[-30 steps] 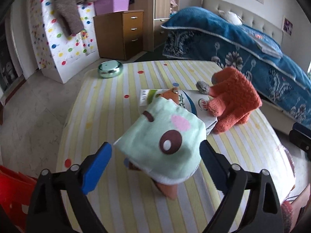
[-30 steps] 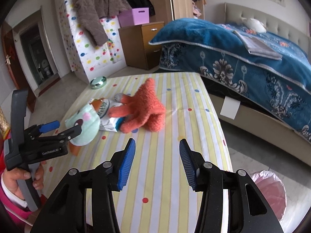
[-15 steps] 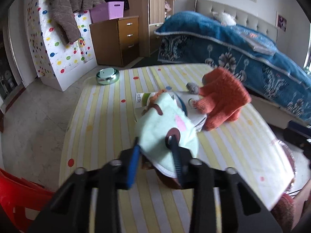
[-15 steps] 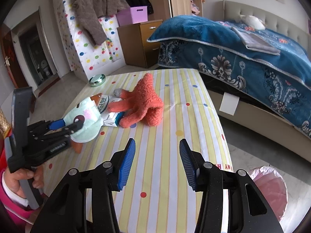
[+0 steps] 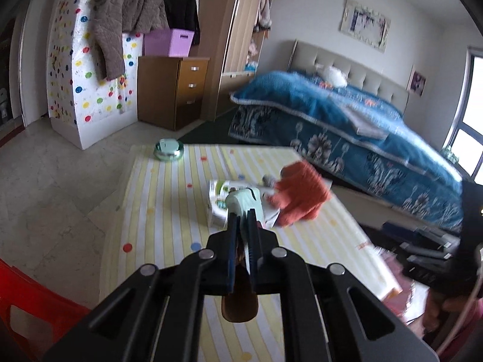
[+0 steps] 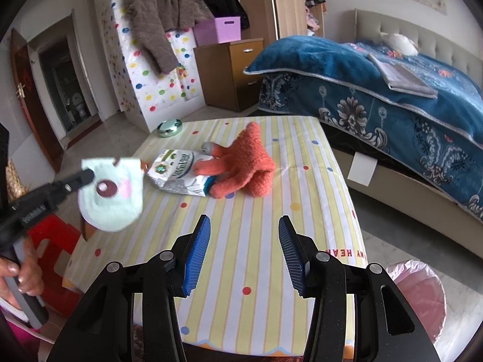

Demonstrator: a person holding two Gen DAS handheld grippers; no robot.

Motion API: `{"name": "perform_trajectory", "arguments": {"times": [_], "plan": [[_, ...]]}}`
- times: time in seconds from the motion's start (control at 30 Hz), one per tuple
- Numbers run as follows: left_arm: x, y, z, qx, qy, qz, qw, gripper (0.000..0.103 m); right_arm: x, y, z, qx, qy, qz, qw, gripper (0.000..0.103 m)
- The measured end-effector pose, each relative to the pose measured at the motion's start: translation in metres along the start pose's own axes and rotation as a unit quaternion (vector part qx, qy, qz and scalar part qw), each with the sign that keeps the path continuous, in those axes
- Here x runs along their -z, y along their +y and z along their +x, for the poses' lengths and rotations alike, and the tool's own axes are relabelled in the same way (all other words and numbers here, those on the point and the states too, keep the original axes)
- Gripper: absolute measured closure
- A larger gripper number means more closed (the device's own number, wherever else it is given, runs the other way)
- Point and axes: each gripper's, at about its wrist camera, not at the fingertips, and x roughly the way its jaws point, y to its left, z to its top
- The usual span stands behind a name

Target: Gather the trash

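My left gripper (image 5: 242,221) is shut on a pale green sock (image 5: 246,203) with an eye and a pink spot printed on it. In the right wrist view that green sock (image 6: 113,194) hangs in the air at the table's left edge, pinched by the left gripper (image 6: 89,176). A flattened white and green packet (image 6: 178,173) lies on the striped tablecloth (image 6: 265,220), and an orange knitted glove (image 6: 244,163) rests partly on top of it. My right gripper (image 6: 244,241) hovers over the near part of the table, open, with nothing between its blue pads.
A small round green tin (image 6: 169,128) sits at the table's far left corner. A pink-lined bin (image 6: 419,295) stands on the floor at the right. A red stool (image 6: 57,250) is at the left, a bed with a blue cover (image 6: 392,96) beyond, wooden drawers (image 6: 232,72) behind.
My left gripper closed on the green sock and lifted it off the table, up and to the left. The right gripper stayed open and hardly moved.
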Motion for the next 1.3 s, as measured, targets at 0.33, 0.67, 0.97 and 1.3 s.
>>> {"name": "perform_trajectory", "arguments": {"times": [0.33,0.67,0.97,1.3], "plan": [[0.007,-0.007,-0.008,0.029,-0.011,0.005,0.9995,0.098,0.003,0.015,-0.006,0.001,-0.004,-0.011,1.000,0.049],[0.065,-0.009,0.045,0.034,0.092,-0.005,0.9951,0.098,0.011,0.002,-0.005,0.010,0.004,0.001,1.000,0.049],[0.067,-0.018,0.058,0.028,0.110,0.005,0.9935,0.082,0.017,-0.005,-0.001,0.006,0.008,0.010,1.000,0.049],[0.054,-0.003,0.037,-0.006,0.070,-0.007,0.9975,0.024,0.023,-0.007,0.005,0.000,0.020,0.013,1.000,0.049]]}}
